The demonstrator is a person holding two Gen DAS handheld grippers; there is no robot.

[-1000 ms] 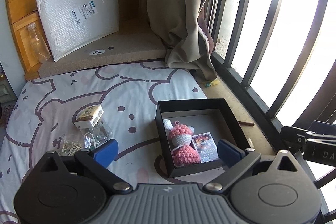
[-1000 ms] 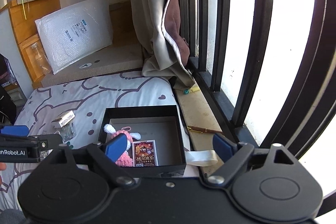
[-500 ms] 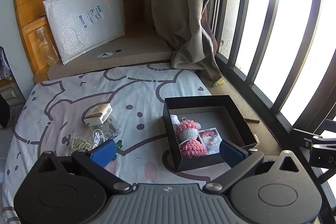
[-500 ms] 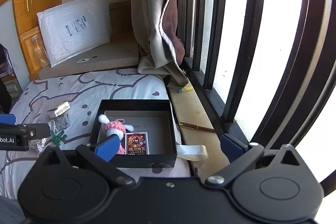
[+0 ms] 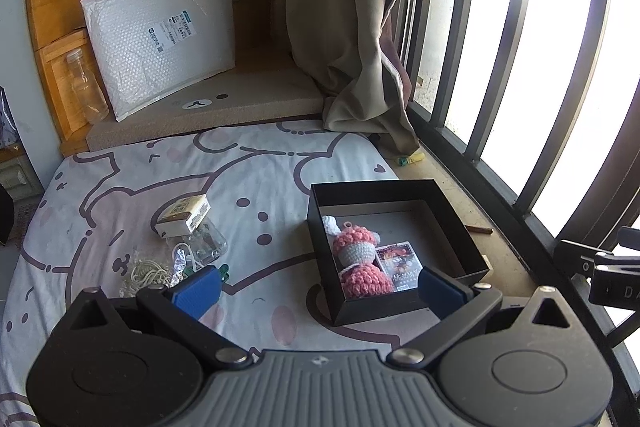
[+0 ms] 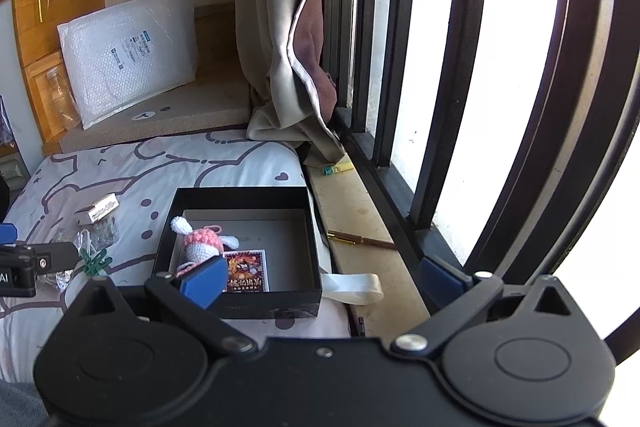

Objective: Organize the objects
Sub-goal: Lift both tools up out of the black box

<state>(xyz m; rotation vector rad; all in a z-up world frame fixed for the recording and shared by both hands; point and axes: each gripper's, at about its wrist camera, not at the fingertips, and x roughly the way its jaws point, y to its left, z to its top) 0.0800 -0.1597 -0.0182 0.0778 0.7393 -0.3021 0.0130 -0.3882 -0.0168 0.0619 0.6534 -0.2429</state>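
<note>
Nearest the lens, the left hand-held gripper (image 5: 318,291) hangs over the bed (image 5: 120,195) with its blue pads spread wide and nothing between them. The right hand-held gripper (image 6: 320,279) is the same story: jaws as wide as they go, empty, hovering over the near rim of the box (image 6: 236,301).

Just beyond the left pad, at ten o'clock from the left gripper, sits the loose pile: a green clip (image 5: 222,273), a coil of cord (image 5: 146,275), a clear bag (image 5: 200,245), and a small carton (image 5: 184,213) resting on the bag's far edge. The carton's long axis runs roughly eight to two o'clock.

At one o'clock, the box stands open on the bed by the sill, already holding a crochet doll (image 5: 358,259) and a card (image 5: 400,261).

Farther out on the sill (image 6: 360,215), a pen (image 6: 360,239) lies at two o'clock from the right gripper, long axis about nine to three.

My call: the pile belongs to the left hand, clearly the nearer one; the pen and the white strip (image 6: 356,287) beside the box suit the right.
</note>
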